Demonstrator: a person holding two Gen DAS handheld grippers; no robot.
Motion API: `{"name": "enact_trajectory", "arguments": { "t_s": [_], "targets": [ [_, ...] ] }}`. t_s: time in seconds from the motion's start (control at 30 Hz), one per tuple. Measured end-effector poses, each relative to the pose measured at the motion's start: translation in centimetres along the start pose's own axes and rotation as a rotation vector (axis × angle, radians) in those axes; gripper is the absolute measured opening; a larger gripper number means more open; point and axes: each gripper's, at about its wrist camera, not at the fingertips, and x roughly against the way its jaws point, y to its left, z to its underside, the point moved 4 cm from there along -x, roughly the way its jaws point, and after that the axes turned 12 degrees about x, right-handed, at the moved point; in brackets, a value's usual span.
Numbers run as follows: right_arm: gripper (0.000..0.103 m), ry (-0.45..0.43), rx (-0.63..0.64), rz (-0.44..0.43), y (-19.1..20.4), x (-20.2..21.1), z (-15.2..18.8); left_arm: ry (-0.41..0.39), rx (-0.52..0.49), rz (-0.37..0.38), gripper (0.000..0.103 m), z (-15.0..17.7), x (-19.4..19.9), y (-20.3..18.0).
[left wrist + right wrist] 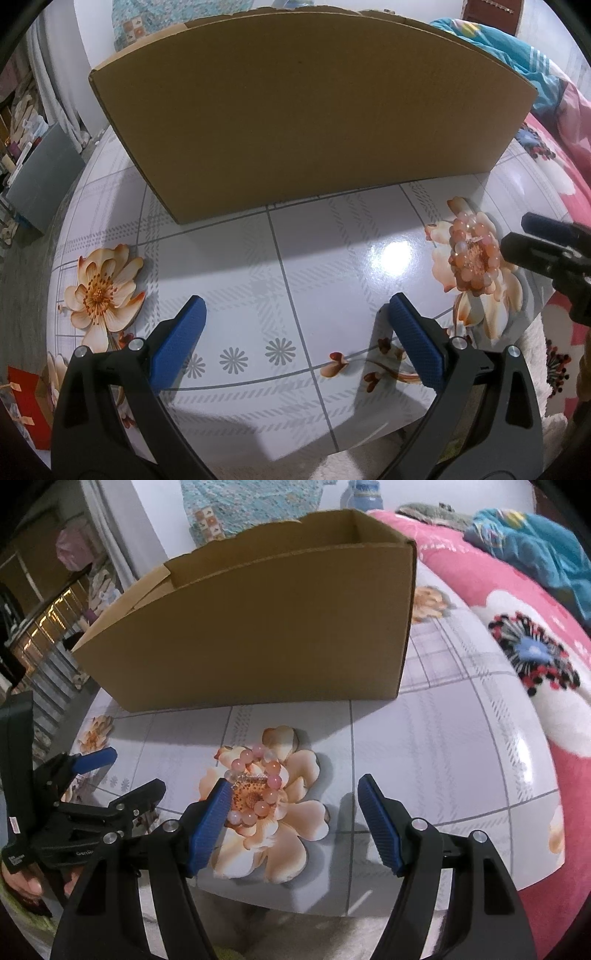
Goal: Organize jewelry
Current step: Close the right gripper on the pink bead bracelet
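A pink bead bracelet (255,784) lies in a loop on a printed flower on the table; in the left wrist view it lies at the right (474,255). My right gripper (293,794) is open just above the table, its left finger (210,821) beside the bracelet's near left edge, with most of the bracelet ahead of the gap. My left gripper (295,310) is open and empty over bare tabletop, left of the bracelet; it also shows at the left of the right wrist view (122,771). An open brown cardboard box (258,627) stands behind the bracelet (306,129).
The table (332,258) has a glossy grey plaid cover with flower prints. A pink floral blanket (517,635) lies to the right, with teal bedding (535,546) behind. Shelves and clutter stand at the left (22,147). A red packet (26,406) lies at the near left.
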Motion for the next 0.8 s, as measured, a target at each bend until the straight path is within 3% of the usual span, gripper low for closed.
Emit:
{"name": "enact_trajectory", "arguments": {
  "t_s": [0.17,0.27,0.5,0.8],
  "targets": [
    [0.045,0.016,0.034,-0.001,0.5,-0.5,-0.3,-0.018,-0.014,0.013,0.096,0.4,0.2,0.1],
    [0.036,0.026,0.050,-0.004,0.7,-0.9,-0.5,-0.027,-0.028,0.024,0.096,0.6,0.2,0.2],
    [0.026,0.036,0.093,0.012,1.2,-1.5,-1.5,-0.044,-0.056,0.046,0.096,0.8,0.5,0.4],
    [0.018,0.110,0.195,0.037,2.0,-3.0,-2.3,-0.062,-0.084,0.068,0.096,1.3,0.9,0.4]
  ]
}}
